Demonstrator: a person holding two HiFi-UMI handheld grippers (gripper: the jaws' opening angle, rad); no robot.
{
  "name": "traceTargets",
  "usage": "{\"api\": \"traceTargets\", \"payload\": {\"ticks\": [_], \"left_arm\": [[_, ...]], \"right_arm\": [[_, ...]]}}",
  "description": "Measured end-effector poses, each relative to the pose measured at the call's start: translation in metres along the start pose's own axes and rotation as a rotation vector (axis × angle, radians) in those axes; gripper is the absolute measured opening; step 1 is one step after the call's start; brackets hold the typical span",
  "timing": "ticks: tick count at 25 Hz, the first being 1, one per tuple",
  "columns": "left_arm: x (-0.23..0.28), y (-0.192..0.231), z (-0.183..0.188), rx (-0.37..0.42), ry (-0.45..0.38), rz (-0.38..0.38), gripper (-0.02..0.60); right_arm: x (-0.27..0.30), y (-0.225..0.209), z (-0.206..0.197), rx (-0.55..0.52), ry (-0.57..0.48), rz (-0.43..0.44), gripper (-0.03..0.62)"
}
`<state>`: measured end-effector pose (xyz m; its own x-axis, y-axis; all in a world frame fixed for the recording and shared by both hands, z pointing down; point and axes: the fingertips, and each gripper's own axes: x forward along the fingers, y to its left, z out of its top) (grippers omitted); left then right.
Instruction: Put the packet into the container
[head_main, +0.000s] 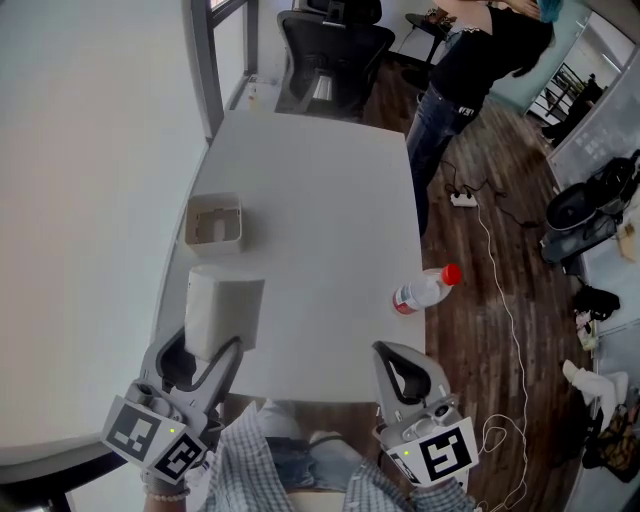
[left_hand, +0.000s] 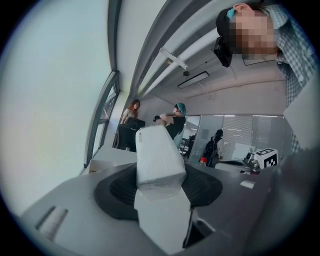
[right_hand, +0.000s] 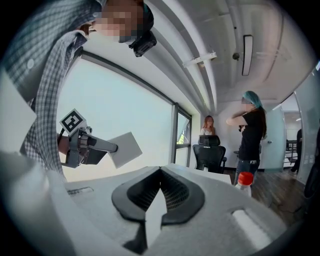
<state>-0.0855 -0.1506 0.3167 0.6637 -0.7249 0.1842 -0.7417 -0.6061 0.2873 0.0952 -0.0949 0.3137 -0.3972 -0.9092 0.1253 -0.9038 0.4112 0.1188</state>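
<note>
The transport step is judged to be in hand: a white packet (head_main: 225, 305) is being gripped by the left gripper (head_main: 205, 342), whose jaws are being kept wide apart around the packet's body, with the pads pressed on its sides. In the left gripper view the packet is being seen to stick out well past the jaw tips. It is being held over the near left part of the white table (head_main: 320, 190). The open-topped beige container (head_main: 214, 243) is standing at twelve o'clock from it, near but apart.

The right gripper (head_main: 397, 365) is being held at about five o'clock of the head view, its jaws brought together on nothing. A red-capped plastic bottle (head_main: 422, 291) is lying at three o'clock from the packet, well apart.

For the next move, the packet would need bringing over the container's mouth and lining up with the opening, which looks narrow for it, before the jaws are spread.
</note>
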Motion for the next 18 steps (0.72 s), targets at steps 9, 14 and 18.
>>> {"api": "traceTargets", "payload": {"ticks": [9, 14, 18], "left_arm": [[0.013, 0.049, 0.014, 0.015, 0.008, 0.01, 0.258], [0.02, 0.071, 0.02, 0.016, 0.006, 0.019, 0.258], [0.028, 0.083, 0.02, 0.017, 0.016, 0.021, 0.258]], "right_arm": [[0.04, 0.005, 0.003, -0.016, 0.021, -0.025, -0.002], [0.054, 0.008, 0.004, -0.024, 0.03, -0.035, -0.002], [0.058, 0.006, 0.0, -0.013, 0.05, -0.052, -0.002]]}}
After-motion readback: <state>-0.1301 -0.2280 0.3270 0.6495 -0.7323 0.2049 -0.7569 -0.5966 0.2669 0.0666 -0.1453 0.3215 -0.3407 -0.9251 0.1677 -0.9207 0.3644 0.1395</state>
